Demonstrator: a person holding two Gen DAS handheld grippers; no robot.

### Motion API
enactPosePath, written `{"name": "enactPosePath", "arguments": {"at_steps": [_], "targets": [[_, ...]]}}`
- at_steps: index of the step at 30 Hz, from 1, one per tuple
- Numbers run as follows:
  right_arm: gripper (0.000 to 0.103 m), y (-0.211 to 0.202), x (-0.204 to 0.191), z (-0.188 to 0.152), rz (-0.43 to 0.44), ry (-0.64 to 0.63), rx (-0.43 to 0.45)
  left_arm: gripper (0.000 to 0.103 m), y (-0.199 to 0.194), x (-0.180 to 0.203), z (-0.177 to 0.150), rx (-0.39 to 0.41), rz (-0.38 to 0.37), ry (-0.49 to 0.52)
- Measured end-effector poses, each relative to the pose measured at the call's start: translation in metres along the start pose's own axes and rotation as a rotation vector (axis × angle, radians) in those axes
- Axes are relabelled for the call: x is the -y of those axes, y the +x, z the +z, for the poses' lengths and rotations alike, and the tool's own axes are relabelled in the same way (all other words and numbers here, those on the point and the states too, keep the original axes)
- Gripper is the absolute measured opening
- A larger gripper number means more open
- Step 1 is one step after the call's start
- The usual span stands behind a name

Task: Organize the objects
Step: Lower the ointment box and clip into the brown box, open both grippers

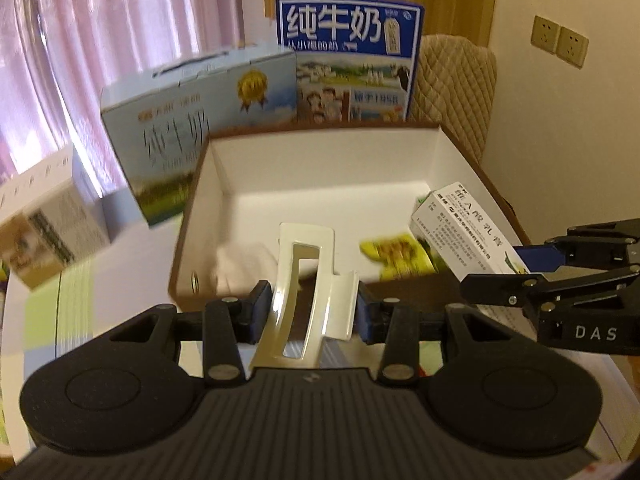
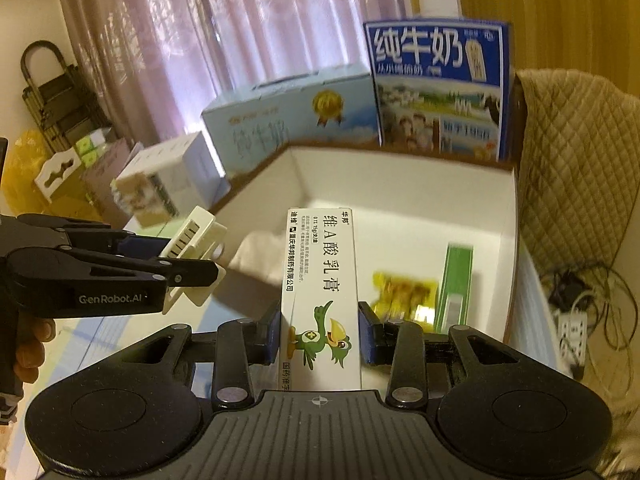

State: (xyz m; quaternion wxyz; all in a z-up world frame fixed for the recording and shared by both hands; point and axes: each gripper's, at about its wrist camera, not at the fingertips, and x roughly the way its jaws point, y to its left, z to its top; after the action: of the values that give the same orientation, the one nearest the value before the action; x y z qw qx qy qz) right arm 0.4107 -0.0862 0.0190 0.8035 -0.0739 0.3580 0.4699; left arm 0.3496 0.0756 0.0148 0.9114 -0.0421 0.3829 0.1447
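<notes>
Both views are dim and warm, with a yellowish tint. Daylight comes through the pink curtain [image 1: 100, 40] behind, which looks washed out. Glare lies on the white hair clip [image 1: 304, 280]. The milk cartons [image 1: 192, 136] and the yellow packet [image 2: 404, 292] are blurred. Fisheye distortion bends the edges, and the corners are black.

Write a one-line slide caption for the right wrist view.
Right gripper holds an ointment carton above the open white box; left gripper brings a cream hair claw.

Pink curtains [image 2: 224, 40] glow beside a quilted beige chair [image 2: 576, 168].
</notes>
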Motion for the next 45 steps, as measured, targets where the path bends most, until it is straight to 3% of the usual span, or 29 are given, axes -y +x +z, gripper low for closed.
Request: {"name": "enactPosePath", "arguments": {"at_steps": [5,14,21,30,41,45], "targets": [[0.035,0.019,0.012,0.032,-0.011,0.025,0.029,0.038,0.022,-0.003,0.033,0.027,0.008,0.027],[0.035,0.062,0.028,0.060,-0.033,0.064,0.006,0.038,0.072,-0.016,0.071,-0.022,0.013,0.017],[0.035,0.098,0.038,0.048,-0.044,0.126,-0.080,0.038,0.108,-0.023,0.065,-0.112,0.004,-0.002],[0.035,0.129,0.045,0.037,-0.057,0.164,-0.158,0.038,0.133,-0.028,0.059,-0.167,0.001,-0.020],[0.036,0.142,0.048,0.040,-0.043,0.226,-0.149,0.038,0.142,-0.032,0.058,-0.192,0.002,-0.030],[0.047,0.137,0.052,0.043,-0.055,0.249,-0.121,0.038,0.144,-0.032,0.057,-0.198,0.000,-0.034]]}}
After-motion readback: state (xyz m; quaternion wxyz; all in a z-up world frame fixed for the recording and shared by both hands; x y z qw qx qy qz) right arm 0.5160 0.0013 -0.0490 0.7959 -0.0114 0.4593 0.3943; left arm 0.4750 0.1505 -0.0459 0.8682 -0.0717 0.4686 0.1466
